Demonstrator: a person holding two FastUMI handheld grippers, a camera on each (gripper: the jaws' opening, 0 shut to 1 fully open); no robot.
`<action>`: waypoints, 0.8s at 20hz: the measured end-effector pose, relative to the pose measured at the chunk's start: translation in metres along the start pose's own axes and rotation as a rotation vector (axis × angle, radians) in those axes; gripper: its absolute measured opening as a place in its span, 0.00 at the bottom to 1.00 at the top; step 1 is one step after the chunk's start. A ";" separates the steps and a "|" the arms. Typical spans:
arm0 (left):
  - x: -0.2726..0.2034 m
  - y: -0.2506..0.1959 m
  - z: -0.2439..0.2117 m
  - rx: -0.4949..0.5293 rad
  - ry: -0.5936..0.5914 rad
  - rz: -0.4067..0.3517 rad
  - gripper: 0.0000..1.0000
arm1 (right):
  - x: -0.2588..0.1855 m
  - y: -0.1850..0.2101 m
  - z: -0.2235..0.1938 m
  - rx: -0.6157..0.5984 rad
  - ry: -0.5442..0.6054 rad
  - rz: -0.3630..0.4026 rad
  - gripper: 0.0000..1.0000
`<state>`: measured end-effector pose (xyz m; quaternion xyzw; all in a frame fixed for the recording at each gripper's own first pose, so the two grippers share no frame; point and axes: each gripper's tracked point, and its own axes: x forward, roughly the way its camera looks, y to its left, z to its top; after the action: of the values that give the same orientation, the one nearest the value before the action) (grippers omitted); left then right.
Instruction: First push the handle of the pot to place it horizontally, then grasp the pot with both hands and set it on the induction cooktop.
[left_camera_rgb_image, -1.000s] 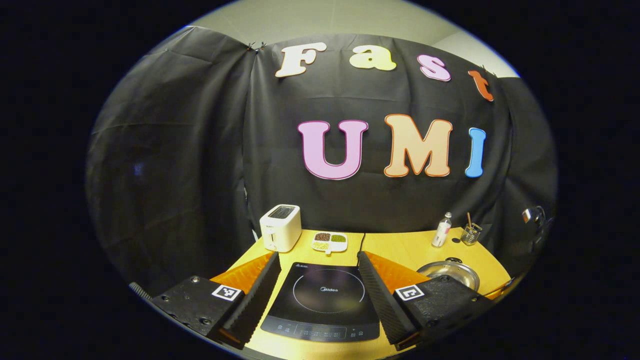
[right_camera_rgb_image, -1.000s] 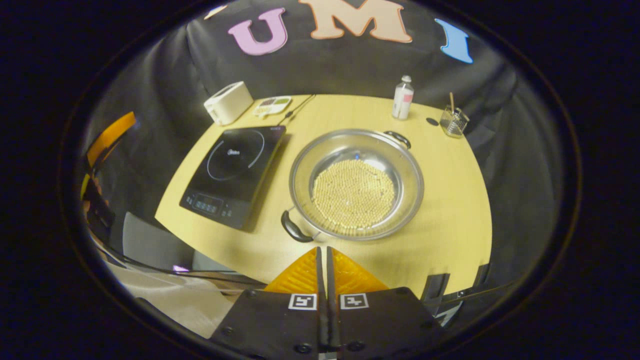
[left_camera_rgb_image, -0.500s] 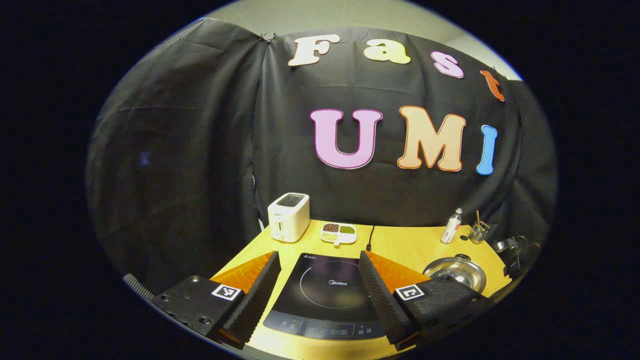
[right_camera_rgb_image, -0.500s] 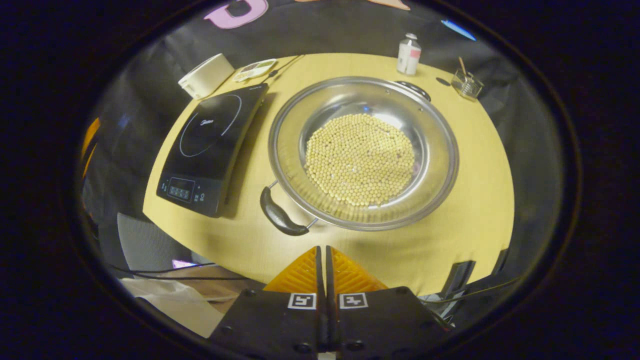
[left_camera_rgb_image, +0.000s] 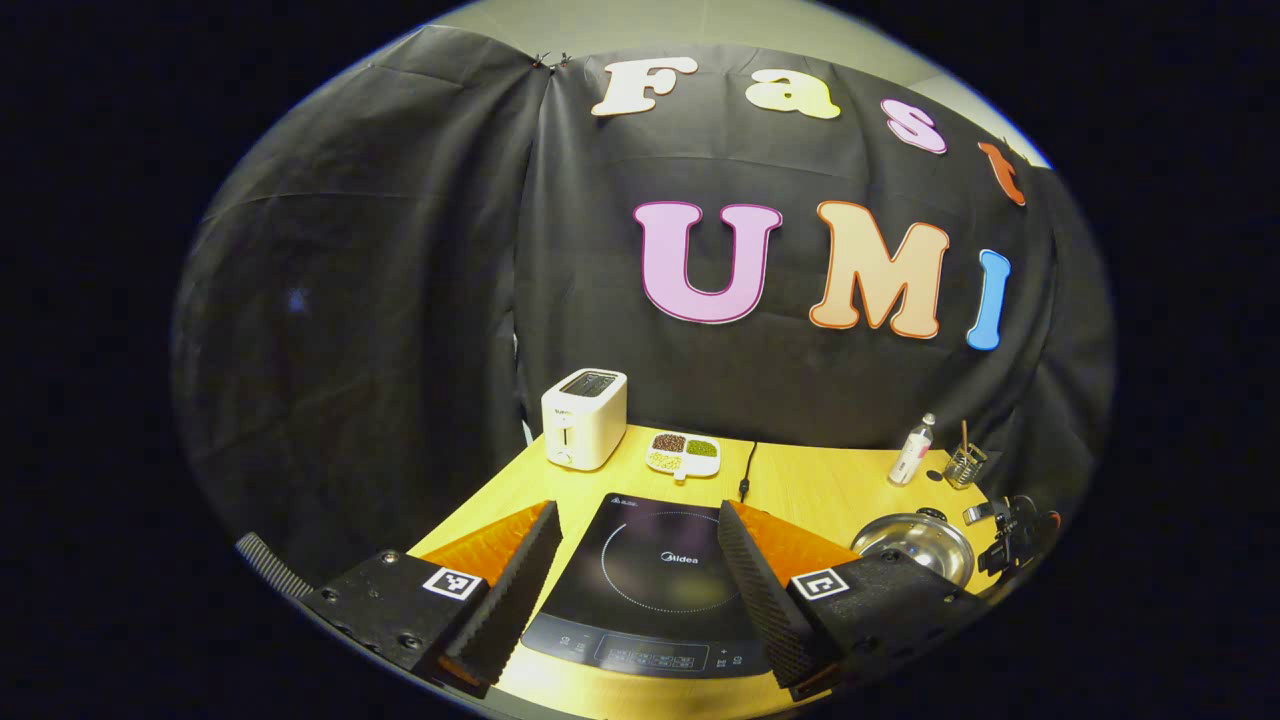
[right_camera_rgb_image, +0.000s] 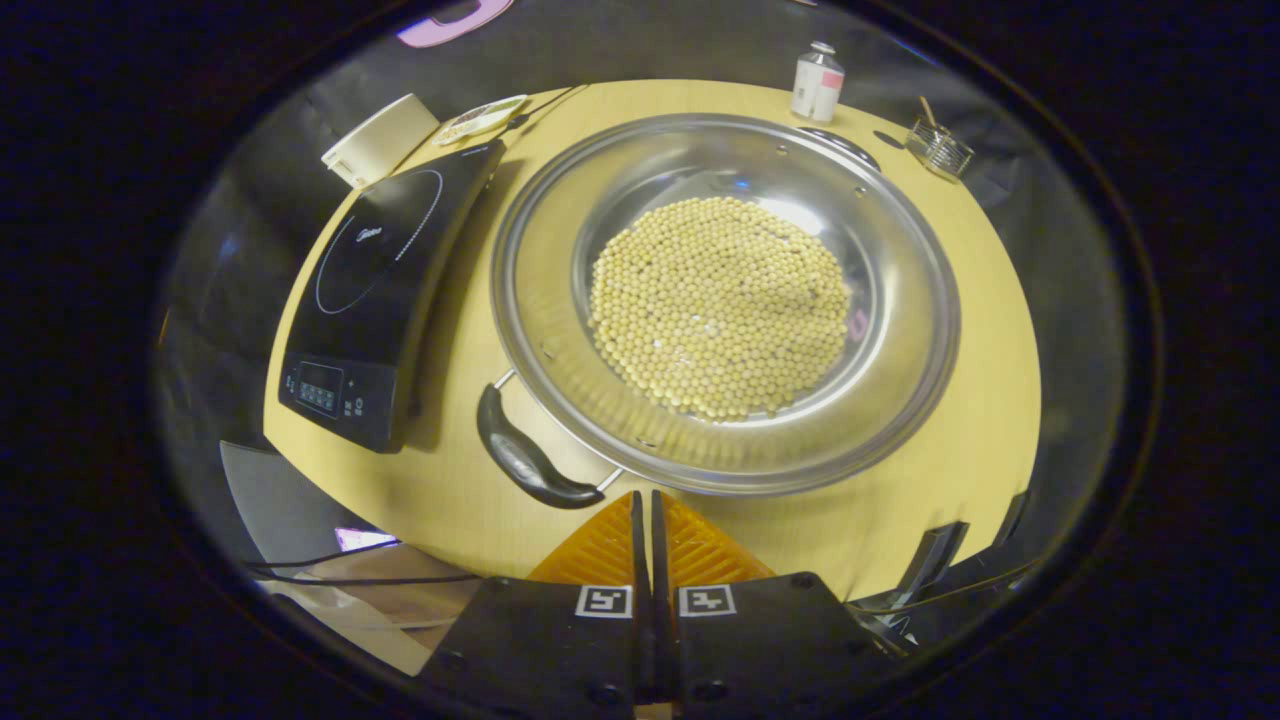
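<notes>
Left gripper (left_camera_rgb_image: 635, 560): my fingers spread wide, empty, hovering over the near edge of the induction cooktop (left_camera_rgb_image: 655, 590).

Right gripper (right_camera_rgb_image: 645, 520): fingers pressed together, holding nothing. Since a second ago it has closed in on the stainless pot (right_camera_rgb_image: 725, 300); its tip is now just beside the near black handle (right_camera_rgb_image: 525, 460), which sits left of the tip. Judgement: the handle push is about to begin.

Pot of soybeans (right_camera_rgb_image: 720, 300) rests on the wooden counter (right_camera_rgb_image: 960, 430), right of the cooktop. Toaster (left_camera_rgb_image: 584, 418) at far left; black cloth wall behind.
</notes>
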<state>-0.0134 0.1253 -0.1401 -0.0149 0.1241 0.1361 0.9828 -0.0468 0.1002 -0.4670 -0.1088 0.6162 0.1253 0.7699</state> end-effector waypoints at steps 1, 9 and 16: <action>0.000 0.000 -0.001 0.003 0.003 0.001 0.94 | 0.001 0.003 0.001 -0.003 0.002 0.009 0.00; 0.003 0.013 -0.007 0.008 0.018 0.029 0.96 | 0.007 0.038 0.016 0.091 0.024 0.083 0.03; 0.006 0.023 -0.018 0.011 0.051 0.027 0.96 | 0.015 0.075 0.049 0.252 -0.010 0.152 0.03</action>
<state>-0.0180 0.1477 -0.1587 -0.0112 0.1499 0.1483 0.9774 -0.0233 0.1873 -0.4721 0.0363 0.6295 0.1055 0.7689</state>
